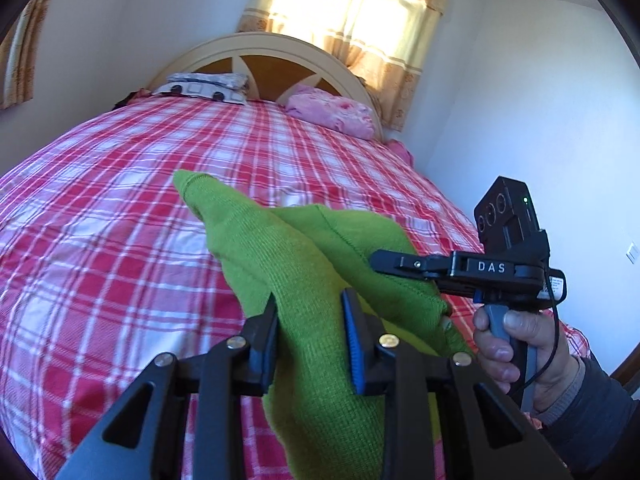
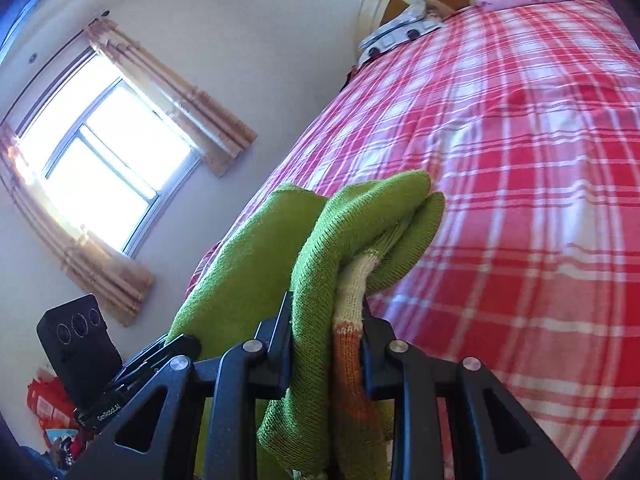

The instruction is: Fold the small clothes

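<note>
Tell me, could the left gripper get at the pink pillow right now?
Probably not: the left gripper is shut on the green sweater, and the pink pillow lies far up the bed by the headboard.

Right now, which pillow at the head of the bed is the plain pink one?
The pink pillow, nearer the curtained window. The other pillow by the headboard is grey and white with dark spots.

You hold a green garment [image 1: 304,264] of ribbed, matt knit cloth. Your tongs [image 1: 310,312] are matt black plastic with shiny metal rivets. The bed's [image 1: 120,200] plaid sheet looks like smooth woven cloth.
</note>
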The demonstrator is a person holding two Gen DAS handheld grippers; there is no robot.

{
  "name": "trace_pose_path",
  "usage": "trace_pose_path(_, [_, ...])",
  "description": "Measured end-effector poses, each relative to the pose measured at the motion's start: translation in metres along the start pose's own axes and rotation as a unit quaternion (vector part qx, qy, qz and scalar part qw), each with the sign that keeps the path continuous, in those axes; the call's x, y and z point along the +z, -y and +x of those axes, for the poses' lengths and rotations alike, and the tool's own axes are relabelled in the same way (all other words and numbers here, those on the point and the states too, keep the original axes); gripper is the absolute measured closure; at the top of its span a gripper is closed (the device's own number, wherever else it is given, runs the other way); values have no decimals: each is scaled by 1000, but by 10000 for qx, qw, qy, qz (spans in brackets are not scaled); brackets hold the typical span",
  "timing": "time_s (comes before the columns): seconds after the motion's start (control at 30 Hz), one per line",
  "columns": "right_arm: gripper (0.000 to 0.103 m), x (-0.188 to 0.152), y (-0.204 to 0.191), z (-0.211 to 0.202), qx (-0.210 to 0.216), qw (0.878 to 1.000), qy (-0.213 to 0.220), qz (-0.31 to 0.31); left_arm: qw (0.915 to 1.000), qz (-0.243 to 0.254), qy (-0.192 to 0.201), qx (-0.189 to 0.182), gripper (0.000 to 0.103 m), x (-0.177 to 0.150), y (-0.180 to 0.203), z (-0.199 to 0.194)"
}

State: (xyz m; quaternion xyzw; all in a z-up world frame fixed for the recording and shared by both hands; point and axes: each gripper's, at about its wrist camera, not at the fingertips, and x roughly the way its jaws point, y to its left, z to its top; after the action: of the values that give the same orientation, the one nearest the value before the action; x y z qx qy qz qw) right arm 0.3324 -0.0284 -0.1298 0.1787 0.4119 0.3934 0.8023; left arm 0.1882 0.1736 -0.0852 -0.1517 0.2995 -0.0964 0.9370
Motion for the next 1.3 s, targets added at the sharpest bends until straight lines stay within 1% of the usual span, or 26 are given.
trace_pose_path(0.37, [77,2,-36,62,255,9987,-377,-220,9987,-308,154,370,76,-7,-54,-28])
trace_pose_path(0.57, [77,-1,-47,90,311,9975,-571,-288,9976,-458,159,504,76,-12,-72,-35])
trace_pose_path(0.93, [77,2,-62,111,387,9959,-716,-406,9962,-521,268,643,76,-21,-86,-54])
trace_pose_path(0.97, [77,2,-63,114,396,9956,-731,-424,9961,-512,273,662,77,-21,-88,-55])
trace_pose_path(1.0, [77,3,-63,116,395,9955,-740,-437,9960,-495,275,694,80,-23,-89,-56])
trace_pose_path(1.3, [77,-7,-59,136,384,9947,-880,-362,9948,-579,16,840,82,-45,-109,-56])
